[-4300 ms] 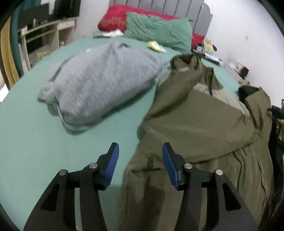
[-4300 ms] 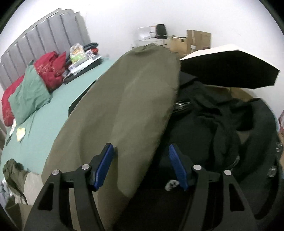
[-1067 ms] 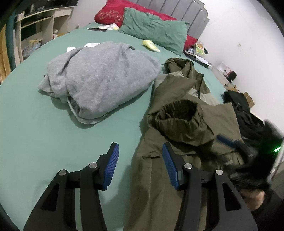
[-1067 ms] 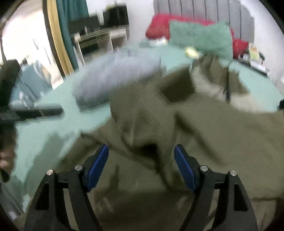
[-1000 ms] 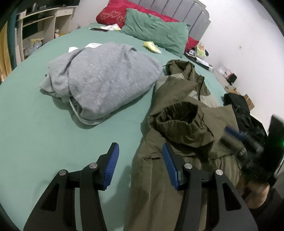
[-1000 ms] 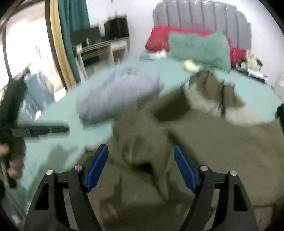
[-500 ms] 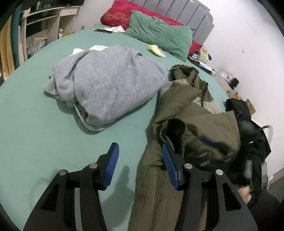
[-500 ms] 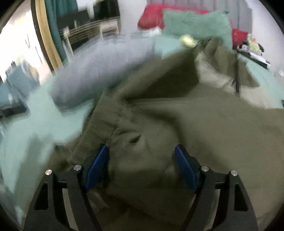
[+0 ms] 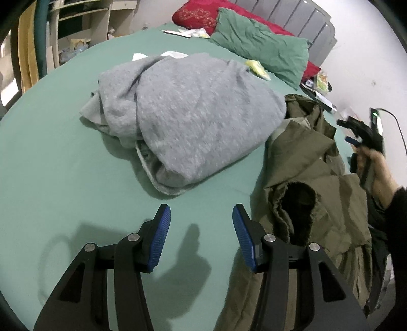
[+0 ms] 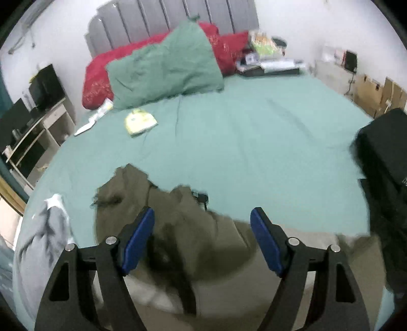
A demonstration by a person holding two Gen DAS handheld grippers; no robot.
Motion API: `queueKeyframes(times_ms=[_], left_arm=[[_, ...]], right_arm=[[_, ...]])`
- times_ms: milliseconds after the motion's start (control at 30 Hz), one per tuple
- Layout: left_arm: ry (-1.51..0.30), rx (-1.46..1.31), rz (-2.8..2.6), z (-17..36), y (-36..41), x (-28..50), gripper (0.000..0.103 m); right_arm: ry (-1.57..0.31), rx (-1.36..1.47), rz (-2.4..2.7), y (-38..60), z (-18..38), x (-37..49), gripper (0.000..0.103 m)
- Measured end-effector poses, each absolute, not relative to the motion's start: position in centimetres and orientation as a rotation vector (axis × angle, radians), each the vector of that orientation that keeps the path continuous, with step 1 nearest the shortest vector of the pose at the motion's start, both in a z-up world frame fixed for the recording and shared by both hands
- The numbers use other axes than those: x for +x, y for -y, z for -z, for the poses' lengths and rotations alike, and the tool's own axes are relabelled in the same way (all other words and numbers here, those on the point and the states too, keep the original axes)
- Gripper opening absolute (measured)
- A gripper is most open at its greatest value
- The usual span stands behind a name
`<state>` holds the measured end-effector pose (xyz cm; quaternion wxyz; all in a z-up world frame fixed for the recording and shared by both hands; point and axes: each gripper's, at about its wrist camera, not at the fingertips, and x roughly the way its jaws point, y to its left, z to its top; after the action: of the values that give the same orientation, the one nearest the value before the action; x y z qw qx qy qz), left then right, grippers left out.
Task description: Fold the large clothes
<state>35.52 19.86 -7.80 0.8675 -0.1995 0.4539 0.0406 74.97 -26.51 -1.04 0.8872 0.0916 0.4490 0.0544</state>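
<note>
Bed [image 9: 63,142] with a green sheet fills both views. Grey padded headboard [image 10: 162,17] at the far end, red pillow [image 10: 99,76] and green pillow [image 10: 165,68] leaning against it.

Grey garment [image 9: 188,114], roughly folded into a bundle, lies mid-bed. Olive jacket [image 9: 305,183] lies crumpled just to its right, touching the bundle's edge, with a sleeve opening gaping toward the left wrist camera. Right wrist view is blurred; the jacket's upper part [image 10: 183,229] sits under and ahead of that gripper.

Left gripper [image 9: 201,236]: jaws about half apart, empty, over bare sheet just left of the jacket's edge. Right gripper [image 10: 202,239]: jaws wide apart, nothing clamped, jacket fabric below them. In the left wrist view, the right gripper [image 9: 356,135] is at the right edge in the person's hand [image 9: 376,173], above the jacket.

Small yellow packet [image 10: 140,122] lies on the sheet near the green pillow.
</note>
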Motion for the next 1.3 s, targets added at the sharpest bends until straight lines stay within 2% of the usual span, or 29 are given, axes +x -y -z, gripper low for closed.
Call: queueKeyframes(times_ms=[100,133,167,333,467,600,733,833,900,967,1033,1067,1167,1300], left_arm=[[-0.961,-0.388,-0.067,8.1,-19.3,35.8,0.054],[-0.976,-0.379,-0.065,8.4,-19.1,36.0,0.054],[-0.989,-0.38,-0.058,8.6,-19.0,36.0,0.054],[-0.979,-0.377,-0.017,8.0,-18.2,36.0,0.054],[-0.942,-0.399,0.005,6.7,-18.1,35.4,0.054],[-0.933,-0.44,0.026,6.3,-17.9,35.0,0.054],[-0.947,-0.441,0.045,6.6,-17.2,34.8,0.054],[-0.956,-0.44,0.053,6.9,-16.9,34.3,0.054],[-0.954,-0.44,0.055,6.8,-17.0,34.0,0.054],[-0.949,-0.436,0.044,6.8,-17.3,33.8,0.054],[-0.948,-0.442,0.029,6.8,-17.8,34.0,0.054],[-0.95,-0.45,0.018,7.0,-18.2,34.1,0.054],[-0.959,-0.48,0.005,7.4,-19.1,34.6,0.054],[-0.963,-0.487,0.004,7.5,-19.1,35.3,0.054]], right_arm=[[-0.998,0.234,-0.154,25.0,2.9,77.8,0.077],[-1.014,0.231,-0.187,24.5,3.2,78.1,0.053],[-1.035,0.168,-0.219,23.4,3.9,78.6,0.013],[-0.967,-0.026,-0.256,20.6,2.7,75.0,0.012],[-0.831,-0.176,-0.313,21.2,-1.8,66.9,0.011],[-0.86,-0.384,-0.409,20.7,-0.9,56.6,0.012],[-1.023,-0.404,-0.47,21.6,3.6,50.1,0.021],[-1.139,-0.322,-0.53,23.1,5.0,48.3,0.021],[-1.098,-0.313,-0.551,24.1,3.3,47.7,0.032],[-1.033,-0.288,-0.544,25.6,0.9,48.0,0.058],[-0.966,-0.264,-0.498,27.3,-1.6,49.6,0.076],[-0.934,-0.262,-0.465,28.1,-2.7,51.0,0.081],[-0.938,-0.237,-0.466,28.0,-4.3,56.4,0.085],[-1.04,-0.245,-0.556,24.1,-2.7,61.8,0.086]])
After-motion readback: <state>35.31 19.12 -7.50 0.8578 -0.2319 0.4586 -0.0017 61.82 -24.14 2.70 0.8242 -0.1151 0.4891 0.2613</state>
